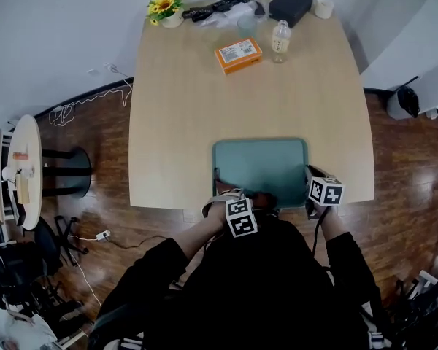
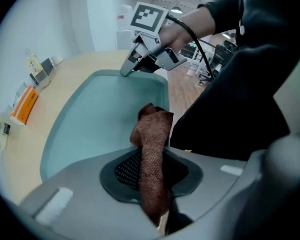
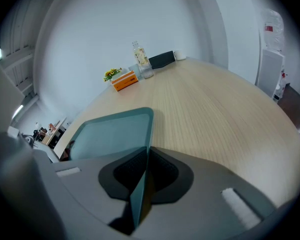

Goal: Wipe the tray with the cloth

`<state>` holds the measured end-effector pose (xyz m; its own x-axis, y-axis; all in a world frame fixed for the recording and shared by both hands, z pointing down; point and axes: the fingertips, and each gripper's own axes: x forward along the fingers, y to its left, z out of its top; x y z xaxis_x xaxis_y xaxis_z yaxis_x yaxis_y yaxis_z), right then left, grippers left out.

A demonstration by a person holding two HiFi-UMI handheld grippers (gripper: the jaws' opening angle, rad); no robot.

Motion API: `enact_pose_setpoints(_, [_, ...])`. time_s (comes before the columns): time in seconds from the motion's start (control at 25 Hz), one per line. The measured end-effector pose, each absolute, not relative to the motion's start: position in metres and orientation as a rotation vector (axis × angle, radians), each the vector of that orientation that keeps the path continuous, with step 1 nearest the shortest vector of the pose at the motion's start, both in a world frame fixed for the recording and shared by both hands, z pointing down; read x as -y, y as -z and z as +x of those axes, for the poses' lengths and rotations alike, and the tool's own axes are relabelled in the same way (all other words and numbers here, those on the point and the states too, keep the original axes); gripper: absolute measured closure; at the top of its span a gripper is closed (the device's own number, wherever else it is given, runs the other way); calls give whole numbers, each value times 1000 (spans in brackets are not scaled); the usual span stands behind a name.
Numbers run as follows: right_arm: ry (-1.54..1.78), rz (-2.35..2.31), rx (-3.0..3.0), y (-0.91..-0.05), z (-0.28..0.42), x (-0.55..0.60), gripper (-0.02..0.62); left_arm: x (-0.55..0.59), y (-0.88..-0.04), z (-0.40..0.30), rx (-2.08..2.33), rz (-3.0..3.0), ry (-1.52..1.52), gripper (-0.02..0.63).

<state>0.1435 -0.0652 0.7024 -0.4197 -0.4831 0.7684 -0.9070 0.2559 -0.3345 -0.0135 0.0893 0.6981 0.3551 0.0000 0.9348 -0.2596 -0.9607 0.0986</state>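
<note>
A teal tray [image 1: 259, 162] lies at the near edge of the wooden table [image 1: 182, 122]. My left gripper [image 2: 151, 156] is shut on a brown cloth [image 2: 155, 126], which sticks up from between its jaws over the tray [image 2: 90, 119] at its near rim. In the head view the left gripper [image 1: 237, 199] is at the tray's near edge, with the cloth [image 1: 263, 198] beside it. My right gripper [image 3: 145, 156] is shut on the tray's rim [image 3: 138, 199] at the near right corner. The right gripper [image 2: 140, 59] also shows in the left gripper view, clamped on that rim.
At the table's far end stand an orange box [image 1: 238, 55], a clear bottle [image 1: 280, 40], a flower pot [image 1: 166, 7] and a black box [image 1: 290, 4]. A round white side table [image 1: 25, 170] is on the wooden floor to the left.
</note>
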Motion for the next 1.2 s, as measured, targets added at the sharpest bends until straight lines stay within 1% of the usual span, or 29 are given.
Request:
enact_pose_setpoints(0.16, [-1071,1254,2013,-702,141,64,574,-69,-695,-24,224,2413,-1665,545])
enact_pose_setpoints(0.4, [-1055,1258,2009,-700,140,64,574,44,-696,-75,492,2357,-1768,545])
enact_pose_setpoints(0.52, [-1060,1255,2014,-700,139,66,574,90,-699,-96,530,2316,-1859,545])
enact_pose_setpoints(0.64, [-1062,1255,2012,-701,139,66,574,105,-699,-103,508,2313,-1896,545])
enact_pose_setpoints(0.96, [-1072,1249,2019,-702,141,66,574,80,-691,-97,554,2371,-1894,545])
enact_pose_setpoints(1.2, [-1068,1252,2007,-703,145,64,574,-42,-692,-87,403,2399,-1778,545])
